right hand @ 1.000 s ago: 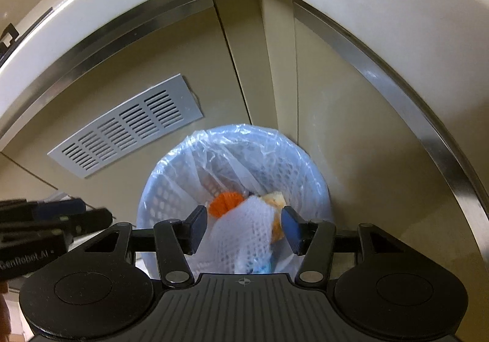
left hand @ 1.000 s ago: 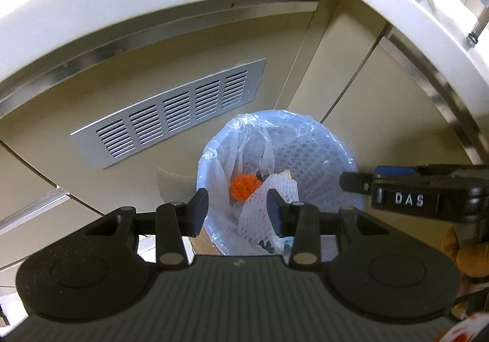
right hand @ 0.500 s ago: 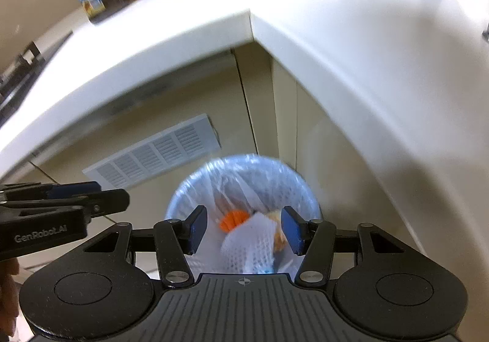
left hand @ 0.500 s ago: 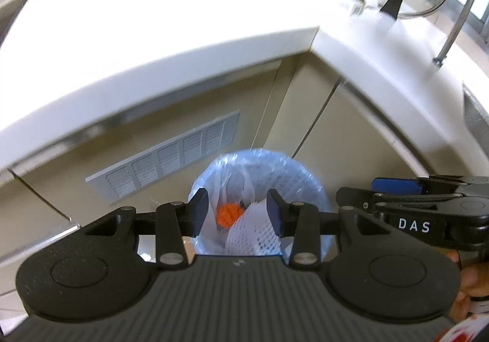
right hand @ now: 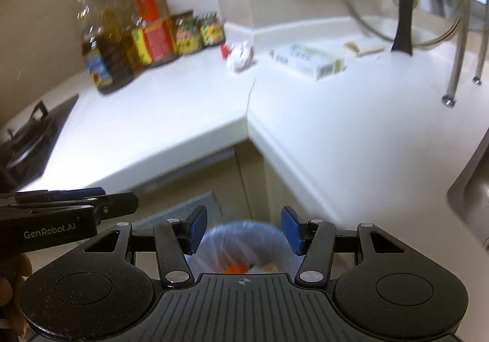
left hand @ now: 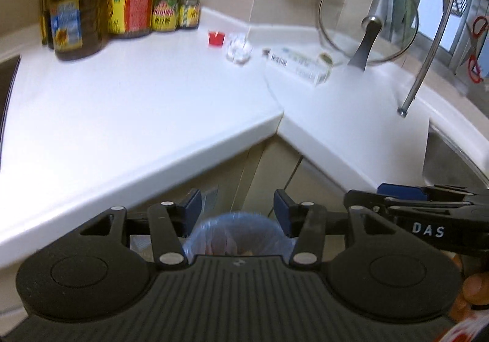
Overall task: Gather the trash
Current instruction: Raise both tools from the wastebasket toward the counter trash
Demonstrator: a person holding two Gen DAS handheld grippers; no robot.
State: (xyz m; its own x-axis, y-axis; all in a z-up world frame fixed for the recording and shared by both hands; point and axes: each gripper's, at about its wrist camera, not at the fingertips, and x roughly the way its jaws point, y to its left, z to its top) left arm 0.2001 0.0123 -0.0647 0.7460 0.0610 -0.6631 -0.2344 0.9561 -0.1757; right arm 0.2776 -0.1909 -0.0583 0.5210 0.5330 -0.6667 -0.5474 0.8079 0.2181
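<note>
Trash bin point(right hand: 241, 238) sits on the floor tucked into the inside corner of the cabinets, round, lined with a thin bluish plastic bag point(left hand: 235, 224). Inside there's something orange point(right hand: 235, 268) and a pale bit next to it, too blurry to say more.

Left gripper point(left hand: 237, 210) has just been opening its fingers, nothing between them, only the bin far below in the gap. Right gripper point(right hand: 244, 225) fingers also stand apart and empty, blue pads facing each other.

Up on the glossy white worktop point(left hand: 137, 97): a big oil bottle point(left hand: 75, 5) with amber liquid, a row of labelled jars point(left hand: 166, 8), a small red thing point(left hand: 216, 37), a crumpled clear wrapper point(left hand: 239, 48), a flat carton with a barcode point(right hand: 308, 62) lying down. A glass pot lid point(left hand: 368, 14) with a black handle stands on its edge by the wall. Stainless sink point(right hand: 470, 195) at right, gas hob point(right hand: 27, 134) at left.
</note>
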